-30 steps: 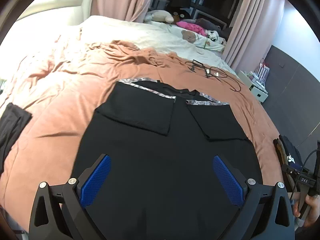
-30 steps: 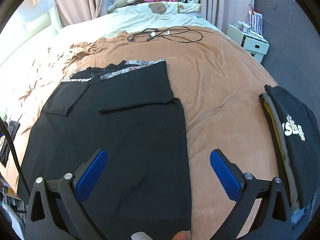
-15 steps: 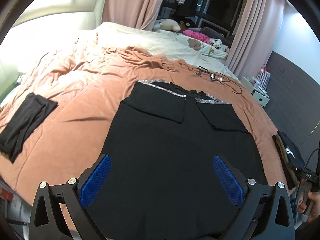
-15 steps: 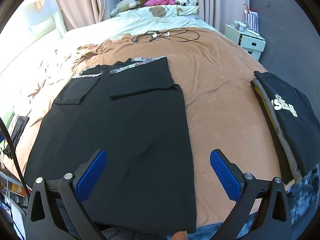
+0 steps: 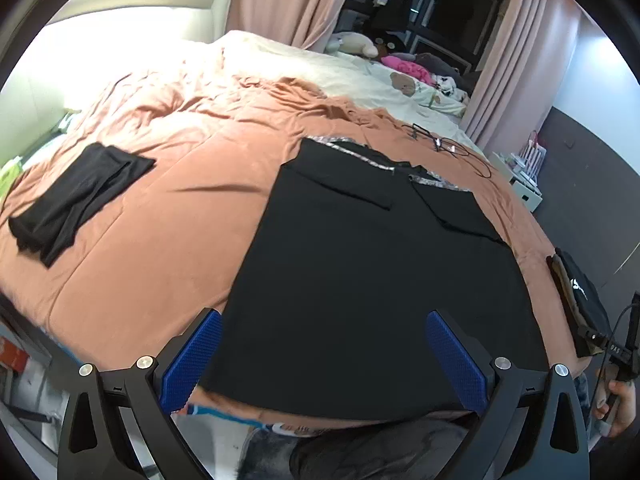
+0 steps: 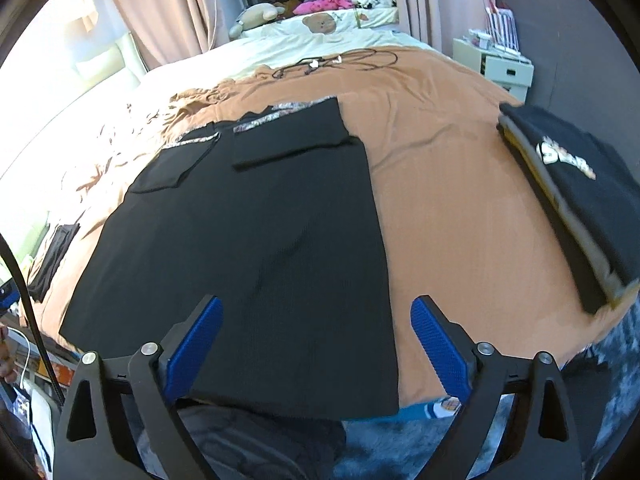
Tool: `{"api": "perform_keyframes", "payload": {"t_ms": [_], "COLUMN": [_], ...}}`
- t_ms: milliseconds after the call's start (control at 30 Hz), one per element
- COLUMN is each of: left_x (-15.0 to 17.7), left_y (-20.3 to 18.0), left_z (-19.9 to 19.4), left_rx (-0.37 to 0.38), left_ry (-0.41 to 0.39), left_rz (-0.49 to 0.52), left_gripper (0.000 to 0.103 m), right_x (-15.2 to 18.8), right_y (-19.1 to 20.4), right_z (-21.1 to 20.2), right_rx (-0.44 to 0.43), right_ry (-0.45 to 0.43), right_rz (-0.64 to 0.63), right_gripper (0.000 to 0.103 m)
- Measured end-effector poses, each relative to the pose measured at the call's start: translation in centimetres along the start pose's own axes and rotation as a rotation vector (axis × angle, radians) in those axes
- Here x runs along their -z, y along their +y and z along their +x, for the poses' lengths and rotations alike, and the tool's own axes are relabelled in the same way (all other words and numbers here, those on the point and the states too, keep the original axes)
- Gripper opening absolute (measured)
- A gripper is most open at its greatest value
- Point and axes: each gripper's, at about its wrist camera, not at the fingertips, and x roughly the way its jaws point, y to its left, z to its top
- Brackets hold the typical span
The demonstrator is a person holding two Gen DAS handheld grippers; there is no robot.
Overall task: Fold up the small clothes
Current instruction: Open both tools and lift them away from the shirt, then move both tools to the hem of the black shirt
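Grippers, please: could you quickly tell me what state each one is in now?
Left gripper: open, holding nothing.
Right gripper: open, holding nothing.

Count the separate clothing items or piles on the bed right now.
3: large black shirt spread flat at centre; small folded black garment on its left; folded stack topped by black printed top on its right. Others may lie out of view.

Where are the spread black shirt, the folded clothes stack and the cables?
spread black shirt (image 6: 256, 248), right wrist view, middle of its body
folded clothes stack (image 6: 580, 184), right wrist view, top black garment beside the print
cables (image 6: 340, 62), right wrist view, tangle on the far blanket
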Motion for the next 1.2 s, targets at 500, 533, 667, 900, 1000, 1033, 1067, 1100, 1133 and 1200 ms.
{"api": "perform_keyframes", "payload": {"t_ms": [500, 533, 667, 900, 1000, 1033, 1067, 1100, 1133, 1200], "left_x": [3.7, 3.9, 4.8, 5.7, 6.0, 6.1, 6.1, 6.1, 6.2, 6.5], "left_y": [5.7, 6.2, 8.4, 11.1, 11.4, 11.5, 11.6, 11.7, 11.9, 12.1], "left_z": [2.5, 3.0, 4.9, 7.0, 7.6, 7.7, 7.7, 7.6, 7.5, 7.4], "left_rx": [-0.008, -0.011, -0.023, 0.015, 0.009, 0.017, 0.021, 0.025, 0.032, 0.046], "left_ry": [0.074, 0.083, 0.117, 0.158, 0.170, 0.170, 0.167, 0.166, 0.163, 0.158], "left_rz": [-0.066, -0.081, -0.146, -0.287, -0.302, -0.311, -0.319, -0.325, -0.338, -0.359], "left_gripper": [0.073, 0.070, 0.059, 0.047, 0.047, 0.047, 0.047, 0.047, 0.047, 0.047], "right_x": [3.6, 3.8, 4.3, 5.4, 5.5, 5.6, 5.5, 5.5, 5.7, 5.7], "right_y": [-4.8, -5.0, -6.3, -8.4, -9.2, -9.4, -9.6, -9.8, -10.1, -10.6], "right_z": [3.3, 3.4, 4.4, 6.2, 6.7, 6.7, 6.8, 6.9, 7.0, 7.1], "right_rx": [-0.044, -0.046, -0.070, -0.144, -0.163, -0.170, -0.174, -0.177, -0.180, -0.192], "right_ry": [0.064, 0.065, 0.071, 0.074, 0.064, 0.059, 0.058, 0.056, 0.053, 0.047], "right_rz": [0.129, 0.134, 0.175, 0.256, 0.279, 0.283, 0.286, 0.290, 0.296, 0.320], "right_gripper": [0.064, 0.061, 0.058, 0.054, 0.051, 0.051, 0.050, 0.050, 0.049, 0.049]}}
